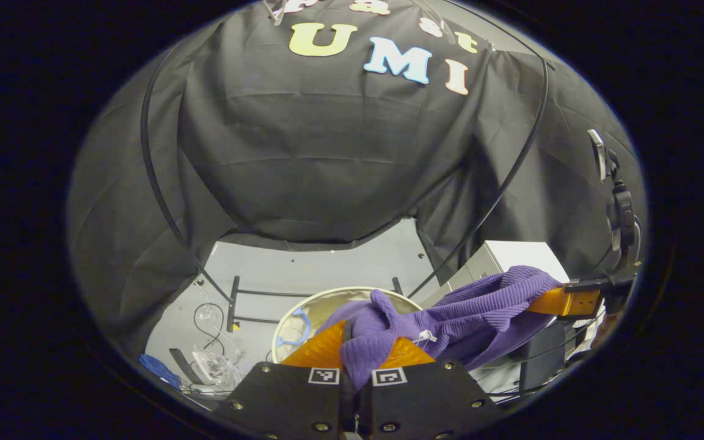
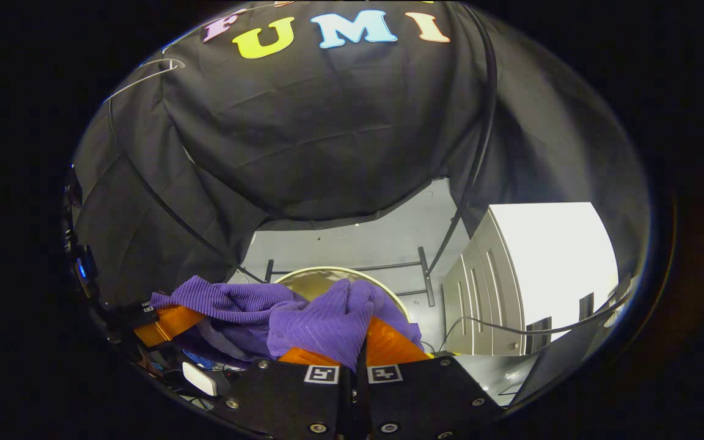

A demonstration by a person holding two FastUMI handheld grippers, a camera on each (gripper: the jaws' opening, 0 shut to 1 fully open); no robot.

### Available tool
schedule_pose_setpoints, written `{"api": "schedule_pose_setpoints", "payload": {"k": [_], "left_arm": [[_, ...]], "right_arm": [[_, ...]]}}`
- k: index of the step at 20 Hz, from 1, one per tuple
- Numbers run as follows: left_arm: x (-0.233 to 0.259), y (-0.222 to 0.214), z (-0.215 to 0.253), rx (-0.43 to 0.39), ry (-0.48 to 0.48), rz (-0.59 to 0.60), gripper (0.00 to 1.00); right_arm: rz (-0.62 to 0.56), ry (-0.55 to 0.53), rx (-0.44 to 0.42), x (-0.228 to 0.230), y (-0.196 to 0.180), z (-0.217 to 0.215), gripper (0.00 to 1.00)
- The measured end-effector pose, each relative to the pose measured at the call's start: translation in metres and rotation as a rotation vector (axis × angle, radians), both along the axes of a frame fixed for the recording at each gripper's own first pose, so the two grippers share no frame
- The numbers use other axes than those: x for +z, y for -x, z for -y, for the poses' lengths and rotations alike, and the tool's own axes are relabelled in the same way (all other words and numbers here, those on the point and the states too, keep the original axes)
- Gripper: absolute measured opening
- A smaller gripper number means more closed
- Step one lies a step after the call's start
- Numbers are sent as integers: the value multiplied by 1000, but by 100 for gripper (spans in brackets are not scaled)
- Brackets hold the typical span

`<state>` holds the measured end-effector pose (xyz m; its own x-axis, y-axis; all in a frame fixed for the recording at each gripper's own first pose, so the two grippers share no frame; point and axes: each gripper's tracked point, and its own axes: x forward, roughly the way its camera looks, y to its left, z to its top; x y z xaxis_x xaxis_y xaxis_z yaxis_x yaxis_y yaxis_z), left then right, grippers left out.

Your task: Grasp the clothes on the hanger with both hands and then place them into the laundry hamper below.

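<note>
A purple ribbed garment [image 1: 450,315] hangs stretched between my two grippers, above a round cream hamper [image 1: 303,305] on the floor. In the left gripper view my left gripper [image 1: 357,348] is shut on one bunched end of the cloth, and the right gripper [image 1: 566,300] shows at the far right, clamped on the other end. In the right gripper view my right gripper [image 2: 358,342] is shut on a purple fold [image 2: 327,324], with the hamper's rim [image 2: 327,272] just behind it. The left gripper [image 2: 165,322] holds the cloth's far end at the left.
A black metal rack base [image 1: 236,302] stands on the grey floor behind the hamper. White cabinet [image 2: 511,275] sits to the right. Loose cables and clear plastic [image 1: 214,363] lie at the lower left. A thin black hoop [image 1: 156,183] runs along the booth wall.
</note>
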<state>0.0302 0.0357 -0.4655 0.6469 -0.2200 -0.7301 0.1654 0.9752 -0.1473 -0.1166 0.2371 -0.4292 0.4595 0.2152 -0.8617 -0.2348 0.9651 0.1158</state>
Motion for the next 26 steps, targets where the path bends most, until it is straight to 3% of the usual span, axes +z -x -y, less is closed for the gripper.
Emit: {"api": "schedule_pose_setpoints", "payload": {"k": [2, 3, 9, 10, 11, 13, 16, 17, 18, 19, 20, 21, 24, 26], "left_arm": [[-1, 0, -2, 6, -23, -5, 9], [-1, 0, -6, 8, -36, -7, 4], [-2, 7, -17, 35, -80, -40, 4], [-2, 9, -19, 34, -98, -44, 9], [2, 10, -24, 32, -133, -47, 0], [5, 13, -39, 17, -235, -47, 7], [13, 20, -41, 4, -261, -53, 13], [15, 22, -40, 8, -256, -55, 14], [21, 22, -41, 10, -255, -41, 30], [29, 24, -41, 7, -258, -25, 36], [38, 23, -41, 1, -256, -8, 35], [45, 22, -39, -9, -254, 7, 34], [62, 21, -42, -52, -333, 48, 100], [75, 18, -41, -75, -369, 84, 96]], "right_arm": [[-9, -2, 6, 1, 4, -1, 5], [-12, 1, 7, 1, 5, 0, 5], [-51, 13, 8, 1, 10, -4, 10], [-55, 11, 0, 1, 11, -6, 12], [-62, 8, -9, 3, 12, -8, 13], [-74, 7, -11, 6, 16, -10, 18], [-66, -21, 4, 24, 23, -11, 26], [-61, -34, 4, 32, 23, -12, 37], [-52, -42, 2, 38, 24, -8, 48], [-40, -39, -8, 47, 22, -3, 60], [-28, -34, -20, 53, 23, 5, 75], [-14, -28, -34, 60, 21, 11, 79], [9, -15, -74, 76, 23, 31, 93], [36, 8, -101, 86, 21, 49, 95]]}}
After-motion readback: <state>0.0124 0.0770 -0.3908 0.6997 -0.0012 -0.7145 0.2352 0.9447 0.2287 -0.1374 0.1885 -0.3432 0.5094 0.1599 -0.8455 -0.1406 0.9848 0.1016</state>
